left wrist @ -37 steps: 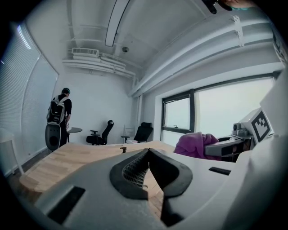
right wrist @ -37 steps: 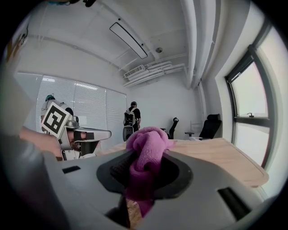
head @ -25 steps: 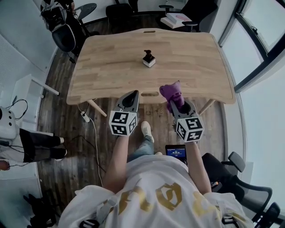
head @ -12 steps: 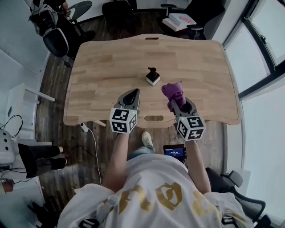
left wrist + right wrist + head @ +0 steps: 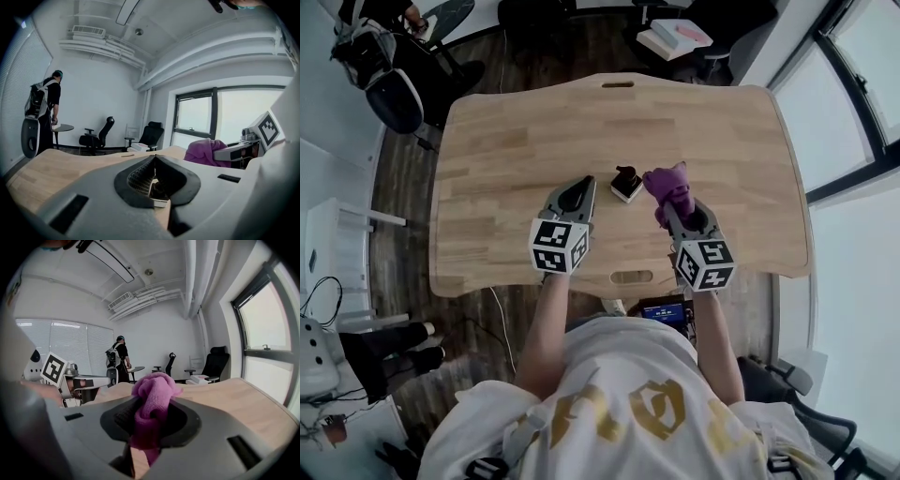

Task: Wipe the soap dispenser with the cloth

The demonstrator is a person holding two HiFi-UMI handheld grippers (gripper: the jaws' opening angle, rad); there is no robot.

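Both grippers had come forward over the table [image 5: 506, 141], so the soap dispenser [image 5: 626, 184] stood between them, just beside the purple cloth [image 5: 667, 182] pinched by the right gripper [image 5: 676, 208], while the left gripper [image 5: 577, 190] was pressed together, empty; wiping seemed close

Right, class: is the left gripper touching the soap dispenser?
Apart. The head view shows a strip of bare table between the shut left gripper and the soap dispenser.
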